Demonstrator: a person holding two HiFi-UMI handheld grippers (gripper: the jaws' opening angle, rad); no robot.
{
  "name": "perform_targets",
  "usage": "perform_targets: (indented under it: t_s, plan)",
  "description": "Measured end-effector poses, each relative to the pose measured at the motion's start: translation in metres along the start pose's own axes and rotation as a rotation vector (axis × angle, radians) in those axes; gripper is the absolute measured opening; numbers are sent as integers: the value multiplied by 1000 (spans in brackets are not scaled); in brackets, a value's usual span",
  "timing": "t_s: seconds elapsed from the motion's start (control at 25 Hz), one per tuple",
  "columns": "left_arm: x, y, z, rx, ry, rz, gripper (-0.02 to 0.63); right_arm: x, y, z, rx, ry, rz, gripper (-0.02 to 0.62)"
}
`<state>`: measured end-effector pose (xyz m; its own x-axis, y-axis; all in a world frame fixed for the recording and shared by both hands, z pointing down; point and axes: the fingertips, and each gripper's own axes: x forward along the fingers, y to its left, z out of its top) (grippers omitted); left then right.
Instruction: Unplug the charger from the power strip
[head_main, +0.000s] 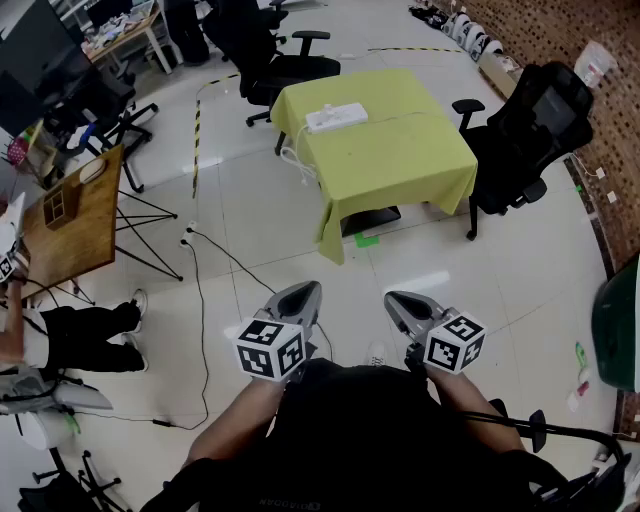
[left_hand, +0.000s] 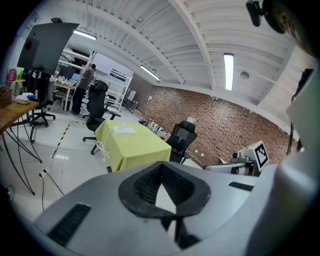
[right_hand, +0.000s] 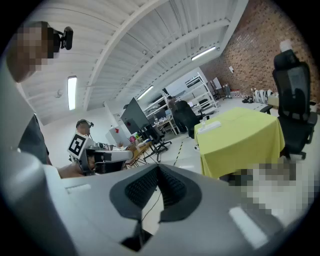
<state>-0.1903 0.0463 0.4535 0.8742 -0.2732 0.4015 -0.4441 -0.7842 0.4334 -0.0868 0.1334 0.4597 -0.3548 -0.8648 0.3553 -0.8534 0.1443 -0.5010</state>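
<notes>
A white power strip (head_main: 336, 117) lies at the far left corner of a table under a yellow-green cloth (head_main: 400, 160), well ahead of me across the floor. Its white cable (head_main: 296, 158) hangs off the table's left side. The charger on it is too small to make out. My left gripper (head_main: 305, 293) and right gripper (head_main: 396, 300) are held side by side close to my body, both shut and empty. The left gripper view shows shut jaws (left_hand: 161, 168) with the strip (left_hand: 124, 130) far off. The right gripper view shows the same (right_hand: 159, 169), strip (right_hand: 213, 125) distant.
A black office chair (head_main: 525, 135) stands right of the table, another (head_main: 275, 55) behind it. A wooden desk on thin black legs (head_main: 78, 215) is at the left. A black cable (head_main: 200, 300) runs over the floor. A seated person (head_main: 70, 335) is at the left edge.
</notes>
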Motion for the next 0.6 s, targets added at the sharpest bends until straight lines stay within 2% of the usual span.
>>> perform_targets:
  t_s: [0.6]
  plan:
    - [-22, 26, 0, -21, -19, 17, 6, 25, 19, -5, -10, 18, 11, 3]
